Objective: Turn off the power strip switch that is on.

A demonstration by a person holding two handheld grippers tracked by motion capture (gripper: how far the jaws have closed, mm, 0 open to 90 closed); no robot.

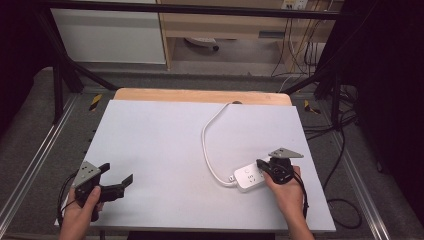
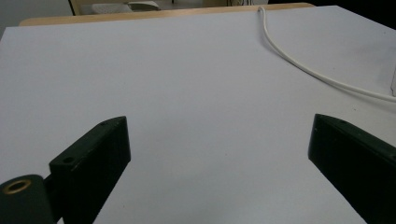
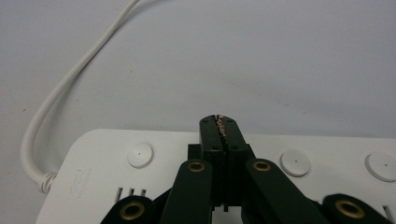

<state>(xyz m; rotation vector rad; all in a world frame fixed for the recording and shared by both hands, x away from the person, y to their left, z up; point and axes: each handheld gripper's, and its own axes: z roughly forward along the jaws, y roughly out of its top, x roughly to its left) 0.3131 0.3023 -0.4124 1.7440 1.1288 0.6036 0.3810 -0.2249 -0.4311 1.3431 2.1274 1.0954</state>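
Pale grey bench [image 1: 165, 150] with a wooden strip along the far edge, dark metal framing around it, cabinets and a tangle of cables on the floor behind.

White power strip [image 1: 249, 177] lying flat on the right side of the bench, toward the near edge. Its white cord [image 1: 208, 150] leaves the left end, curves up the bench and goes off the far edge. Round buttons along the strip's top in the right gripper view, slot openings below them.

Right gripper [image 1: 262, 165] held in the right hand [image 1: 287, 190], sitting right over the right end of the power strip. Jaws clamped together, nothing between them, tips over the strip's top face between two buttons [image 3: 140, 155]. Can't tell whether the tips actually touch the plastic.

Left gripper [image 1: 116, 175] held in the left hand [image 1: 82, 207] at the near left corner of the bench, well apart from the strip. Jaws spread wide, holding nothing, just bare bench between them in the left gripper view, with the cord [image 2: 299, 63] off at upper right.
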